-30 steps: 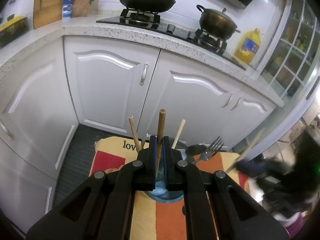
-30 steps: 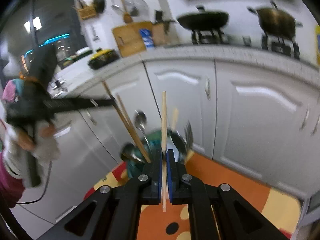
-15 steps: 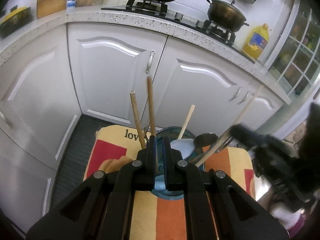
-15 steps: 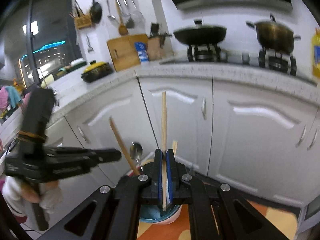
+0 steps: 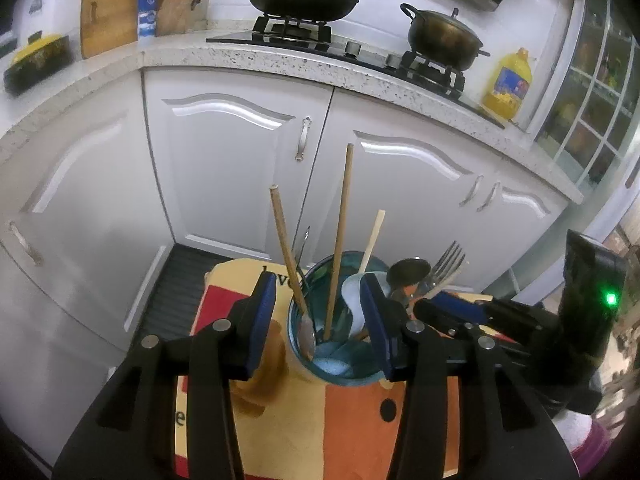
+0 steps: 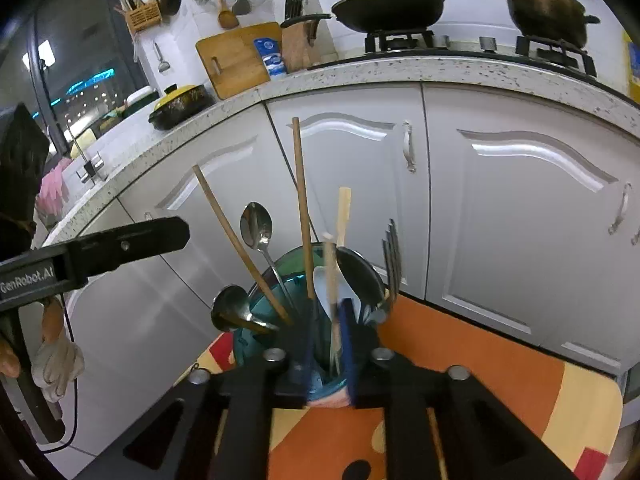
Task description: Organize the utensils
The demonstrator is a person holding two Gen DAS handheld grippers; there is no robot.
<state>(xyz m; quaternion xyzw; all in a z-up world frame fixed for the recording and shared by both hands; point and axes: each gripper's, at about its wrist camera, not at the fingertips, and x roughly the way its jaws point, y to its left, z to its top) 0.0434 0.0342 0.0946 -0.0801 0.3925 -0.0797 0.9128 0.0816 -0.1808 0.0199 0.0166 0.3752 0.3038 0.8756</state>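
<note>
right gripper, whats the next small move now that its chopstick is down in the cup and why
Probably lift the right gripper straight up and clear. Its jaws have just been opening, and the pale chopstick between them already stands in the blue cup among the other utensils. The left gripper stands open too, with its brown chopstick left in the cup.

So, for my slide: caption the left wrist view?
Open left gripper straddles a teal cup of chopsticks, spoons and fork on a striped cloth.
</note>
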